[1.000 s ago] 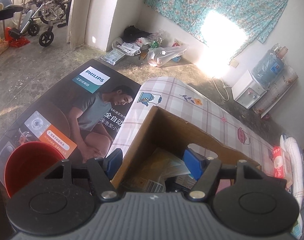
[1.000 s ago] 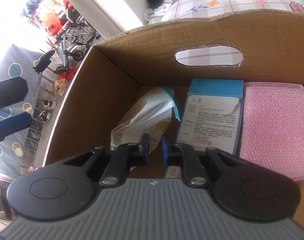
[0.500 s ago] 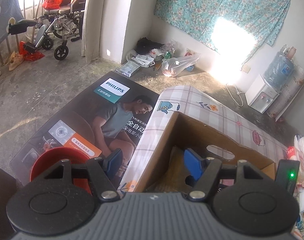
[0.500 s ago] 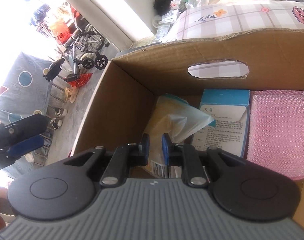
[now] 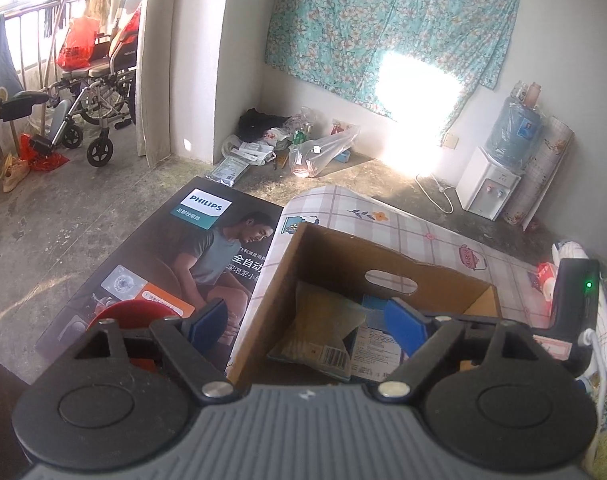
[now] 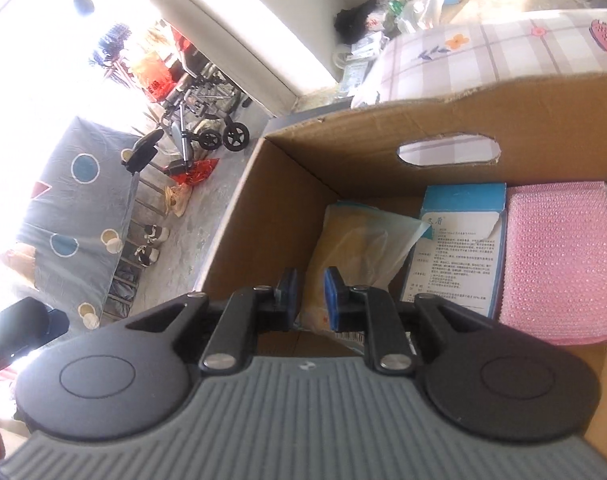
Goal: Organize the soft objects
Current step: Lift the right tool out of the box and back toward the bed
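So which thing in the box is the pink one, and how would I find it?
Look inside the open cardboard box with the oval handle hole. The pink pad lies against its right wall, beside the blue-and-white packet. It alone is pink and covered in tiny bumps.

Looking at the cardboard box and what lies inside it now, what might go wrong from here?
1. The plastic packet leans against the blue carton; it may slump flat and cover free floor in the cardboard box.
2. The right tool is opening just above the packet, nothing between its pads; moving lower, it may snag the loose film.
3. The left tool is opening too, near the box rim, and may knock it.
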### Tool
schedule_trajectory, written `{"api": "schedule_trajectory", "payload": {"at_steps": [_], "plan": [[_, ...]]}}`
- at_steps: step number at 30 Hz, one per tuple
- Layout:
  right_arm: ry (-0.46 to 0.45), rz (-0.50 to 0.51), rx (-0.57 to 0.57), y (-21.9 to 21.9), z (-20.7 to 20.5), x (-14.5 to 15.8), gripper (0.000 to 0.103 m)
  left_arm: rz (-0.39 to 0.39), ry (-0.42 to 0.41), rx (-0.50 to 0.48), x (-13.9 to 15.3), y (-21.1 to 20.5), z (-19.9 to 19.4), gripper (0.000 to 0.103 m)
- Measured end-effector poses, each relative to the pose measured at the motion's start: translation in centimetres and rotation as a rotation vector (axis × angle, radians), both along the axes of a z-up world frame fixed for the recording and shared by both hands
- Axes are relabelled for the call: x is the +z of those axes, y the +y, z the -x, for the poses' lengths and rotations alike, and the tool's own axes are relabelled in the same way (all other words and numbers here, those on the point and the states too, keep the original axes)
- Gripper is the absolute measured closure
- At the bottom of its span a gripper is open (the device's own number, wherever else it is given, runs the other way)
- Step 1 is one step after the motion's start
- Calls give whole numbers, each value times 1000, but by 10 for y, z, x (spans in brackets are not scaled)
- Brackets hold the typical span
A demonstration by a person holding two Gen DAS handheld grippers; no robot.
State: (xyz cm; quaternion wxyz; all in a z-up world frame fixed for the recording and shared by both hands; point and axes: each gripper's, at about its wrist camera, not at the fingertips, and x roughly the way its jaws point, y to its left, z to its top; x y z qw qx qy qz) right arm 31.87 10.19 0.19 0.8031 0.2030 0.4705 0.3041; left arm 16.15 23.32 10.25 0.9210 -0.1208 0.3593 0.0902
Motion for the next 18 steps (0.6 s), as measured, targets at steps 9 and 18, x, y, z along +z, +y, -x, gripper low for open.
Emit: {"api": "schedule_trajectory", "payload": {"at_steps": [9,18], "plan": [[-255,53,-50,-102,73,74,57,-91,-95,-117,8,-78,34,4],[-363,150,-138,-186,127,93,48,-117,-101,-182,2,-129,55,3]]}}
